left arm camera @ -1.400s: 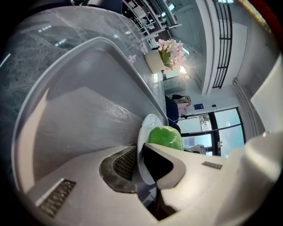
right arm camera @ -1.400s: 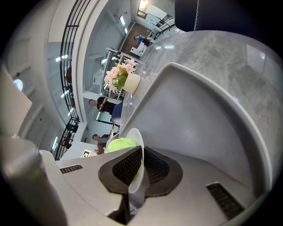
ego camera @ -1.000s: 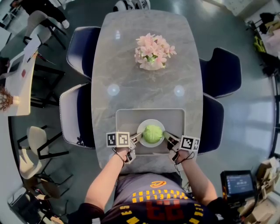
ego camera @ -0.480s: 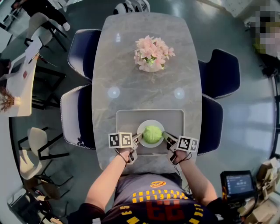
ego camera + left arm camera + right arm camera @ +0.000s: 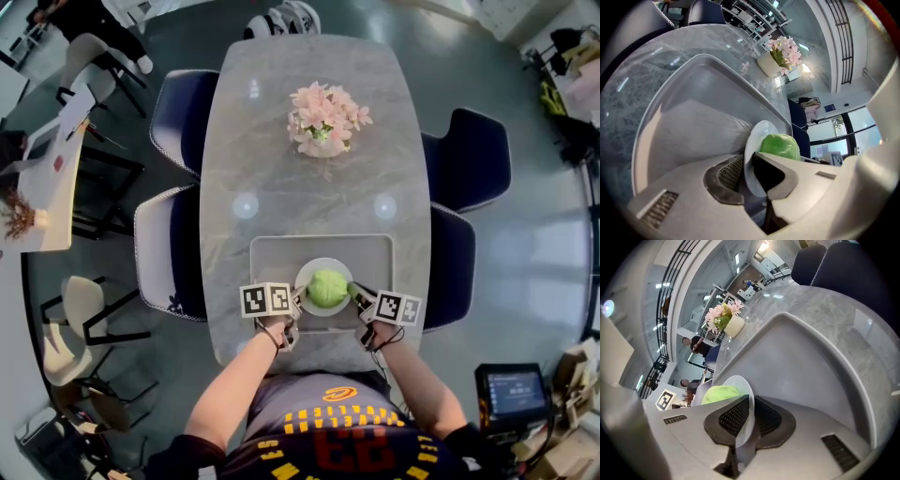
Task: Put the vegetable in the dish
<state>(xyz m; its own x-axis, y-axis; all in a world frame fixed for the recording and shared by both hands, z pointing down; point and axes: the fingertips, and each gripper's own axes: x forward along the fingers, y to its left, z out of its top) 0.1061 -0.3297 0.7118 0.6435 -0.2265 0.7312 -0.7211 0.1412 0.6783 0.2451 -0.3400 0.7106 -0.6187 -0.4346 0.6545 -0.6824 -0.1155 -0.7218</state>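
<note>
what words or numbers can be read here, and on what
None reads clearly.
Shirt print: yellow and red characters, too warped to read.
Screen: too small to read.
Blue wall sign: too small to read.
Left tool and right tool: square marker patterns only, no words.

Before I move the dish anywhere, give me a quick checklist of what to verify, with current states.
1. The left gripper is shut on the dish rim: ok.
2. The right gripper is shut on the opposite rim: ok.
3. The vegetable sits in the dish: ok.
4. The dish lies within the tray outline: ok.
5. The dish is resting on the tray, not lifted: cannot tell.
6. The flowers stand well apart from the dish: ok.
</note>
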